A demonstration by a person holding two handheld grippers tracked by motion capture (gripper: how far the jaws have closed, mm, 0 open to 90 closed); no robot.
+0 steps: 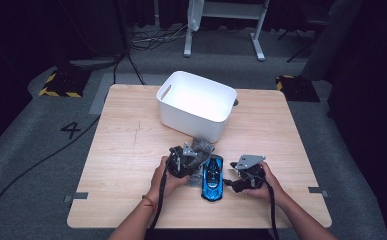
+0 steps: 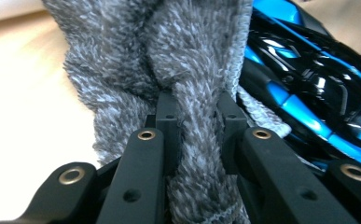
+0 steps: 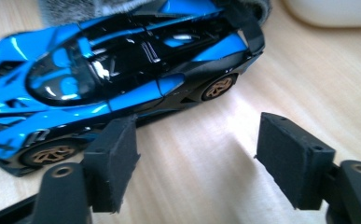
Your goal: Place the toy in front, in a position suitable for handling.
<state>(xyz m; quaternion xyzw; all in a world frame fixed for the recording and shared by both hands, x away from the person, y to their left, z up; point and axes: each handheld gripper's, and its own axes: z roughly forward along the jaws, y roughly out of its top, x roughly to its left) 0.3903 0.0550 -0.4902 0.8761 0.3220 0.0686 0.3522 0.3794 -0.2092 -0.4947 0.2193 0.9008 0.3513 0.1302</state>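
Grey fleecy cloth (image 2: 187, 70) bunched and pinched between the black jaws of the left gripper (image 2: 197, 122), a thick fold squeezed up the middle and the loose rest spilling over the tail of the blue toy car (image 2: 308, 88). Seen from the high view as a grey wad (image 1: 202, 146) just ahead of the left gripper (image 1: 183, 159), touching the rear of the car (image 1: 213, 177) and lying close before the near wall of the white bin (image 1: 191, 120). Car flat on its wheels on the wooden table (image 1: 126, 145), between the two hands, nose toward the person. Right gripper (image 3: 194, 161) spread wide with nothing between the pads, one pad (image 3: 113, 163) just beside the car's flank (image 3: 122, 70), the other over bare wood; in the high view parked to the right of the car (image 1: 248, 176). Bin inside apparently empty, as far as visible. Judged from all this: grasp on the cloth done, lift and carry to the bin probably left to do; car not yet gripped, so likely most of the tidying ahead, assuming both things belong in the bin
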